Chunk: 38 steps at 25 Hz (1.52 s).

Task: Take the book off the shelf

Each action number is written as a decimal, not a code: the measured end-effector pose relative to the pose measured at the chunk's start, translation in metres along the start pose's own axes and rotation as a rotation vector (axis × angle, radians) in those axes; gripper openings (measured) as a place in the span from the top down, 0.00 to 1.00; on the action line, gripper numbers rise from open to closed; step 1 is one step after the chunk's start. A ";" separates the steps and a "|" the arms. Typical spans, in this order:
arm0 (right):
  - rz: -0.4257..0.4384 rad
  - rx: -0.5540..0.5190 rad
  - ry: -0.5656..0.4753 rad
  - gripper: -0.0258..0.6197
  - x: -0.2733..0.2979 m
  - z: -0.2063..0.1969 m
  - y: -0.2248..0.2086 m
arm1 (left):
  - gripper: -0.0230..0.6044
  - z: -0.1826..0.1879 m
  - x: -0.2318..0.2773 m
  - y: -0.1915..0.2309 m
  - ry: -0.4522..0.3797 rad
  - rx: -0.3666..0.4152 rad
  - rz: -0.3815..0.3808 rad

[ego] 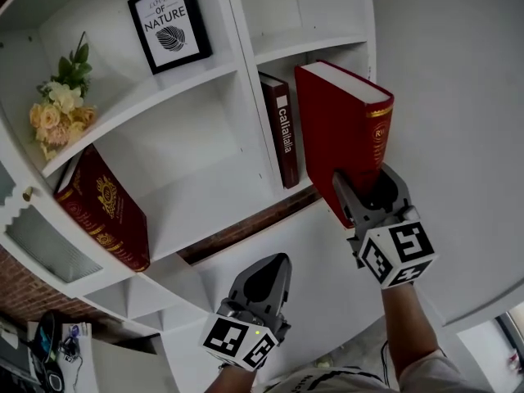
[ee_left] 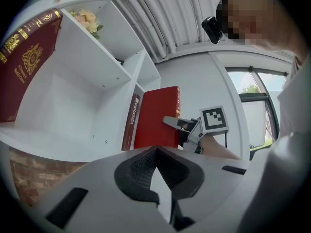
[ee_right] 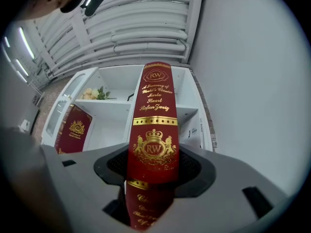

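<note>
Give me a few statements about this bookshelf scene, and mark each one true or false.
1. The right tool is clamped on the spine of the red book. True.
2. The left tool holds the thin book. False: it holds nothing, its jaws are together, and it hangs low in front of the shelves, apart from every book.
3. The flowers stand higher than the leaning book. True.
4. The framed picture lies face down. False: it stands upright with its print facing outward.
</note>
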State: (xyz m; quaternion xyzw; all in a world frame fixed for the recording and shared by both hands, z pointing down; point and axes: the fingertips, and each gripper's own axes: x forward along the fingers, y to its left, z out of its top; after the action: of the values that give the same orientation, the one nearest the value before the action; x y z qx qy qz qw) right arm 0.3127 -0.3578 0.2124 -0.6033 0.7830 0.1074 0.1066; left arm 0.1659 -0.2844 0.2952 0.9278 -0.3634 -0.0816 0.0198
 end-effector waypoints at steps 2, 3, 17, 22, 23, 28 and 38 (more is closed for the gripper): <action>0.012 -0.018 -0.017 0.58 0.000 0.005 -0.001 | 0.95 0.002 0.005 0.000 -0.005 0.005 0.009; 0.016 -0.017 -0.023 0.58 0.001 0.006 -0.003 | 0.95 0.002 0.008 0.001 -0.006 0.008 0.012; 0.088 0.038 0.058 0.58 0.061 -0.012 0.000 | 0.95 0.001 0.018 0.011 -0.006 0.026 0.074; 0.101 0.033 0.063 0.58 0.081 -0.019 0.008 | 0.95 0.001 0.016 0.020 0.002 0.031 0.104; 0.103 0.033 0.062 0.58 0.085 -0.020 0.009 | 0.95 0.001 0.016 0.022 0.002 0.033 0.111; 0.126 0.027 0.066 0.58 0.106 -0.026 0.011 | 0.95 0.003 0.016 0.033 0.001 0.041 0.143; 0.184 0.028 0.063 0.57 0.111 -0.028 0.014 | 0.95 -0.001 0.030 0.037 0.012 0.039 0.142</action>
State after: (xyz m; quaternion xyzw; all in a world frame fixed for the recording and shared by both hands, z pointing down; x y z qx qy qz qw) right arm 0.2709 -0.4647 0.2072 -0.5304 0.8395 0.0866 0.0800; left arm 0.1627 -0.3319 0.2955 0.9004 -0.4297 -0.0675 0.0094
